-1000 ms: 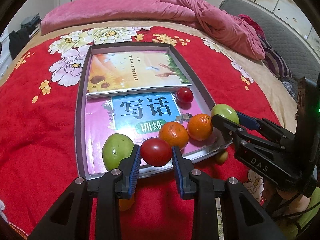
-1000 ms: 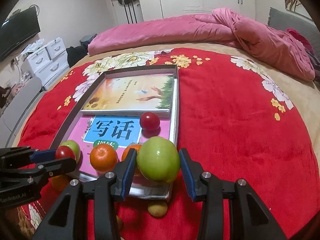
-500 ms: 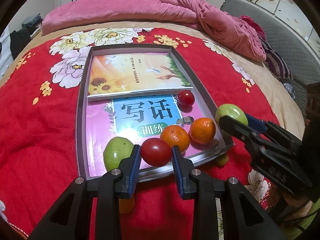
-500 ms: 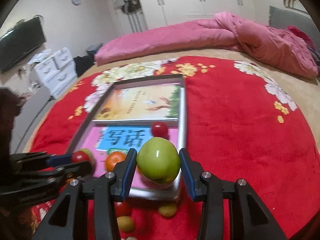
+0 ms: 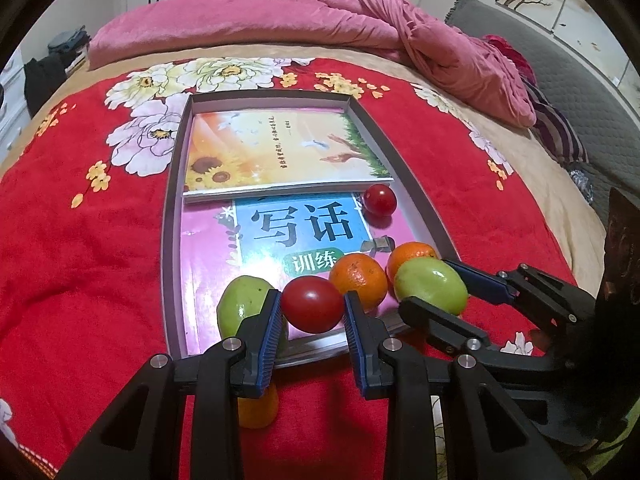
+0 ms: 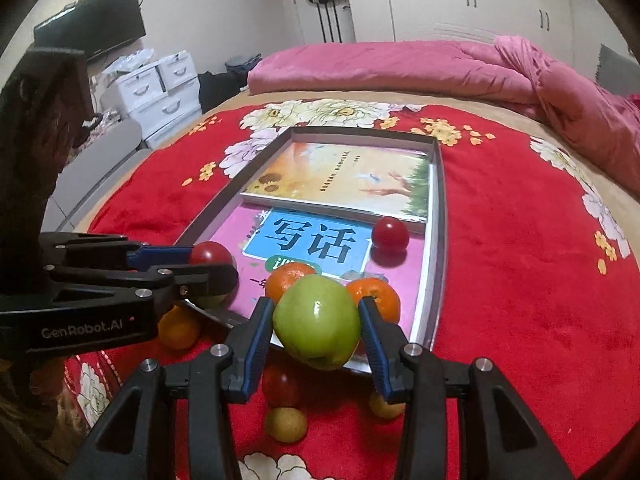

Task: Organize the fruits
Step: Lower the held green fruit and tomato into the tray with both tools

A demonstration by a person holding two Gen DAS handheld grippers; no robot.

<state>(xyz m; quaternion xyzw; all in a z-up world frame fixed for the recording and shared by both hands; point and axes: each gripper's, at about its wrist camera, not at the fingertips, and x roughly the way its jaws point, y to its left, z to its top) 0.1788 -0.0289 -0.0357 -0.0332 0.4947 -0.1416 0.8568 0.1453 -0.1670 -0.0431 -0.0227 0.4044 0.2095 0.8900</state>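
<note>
Red floral bedspread, tray (image 5: 172, 248) of books, both grippers loaded

Your left gripper (image 5: 312, 316) pinches a tomato (image 5: 313, 303), right gripper (image 6: 316, 330) an apple (image 6: 317, 320), both over the tray's 6 o'clock edge; let go there and they'll roll off onto the bedspread

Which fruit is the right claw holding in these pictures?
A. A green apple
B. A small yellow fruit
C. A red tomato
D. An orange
A: in the right wrist view, the right claw has its two fingers pressed against the sides of the green apple, while the red tomato sits in the left claw instead.
</note>
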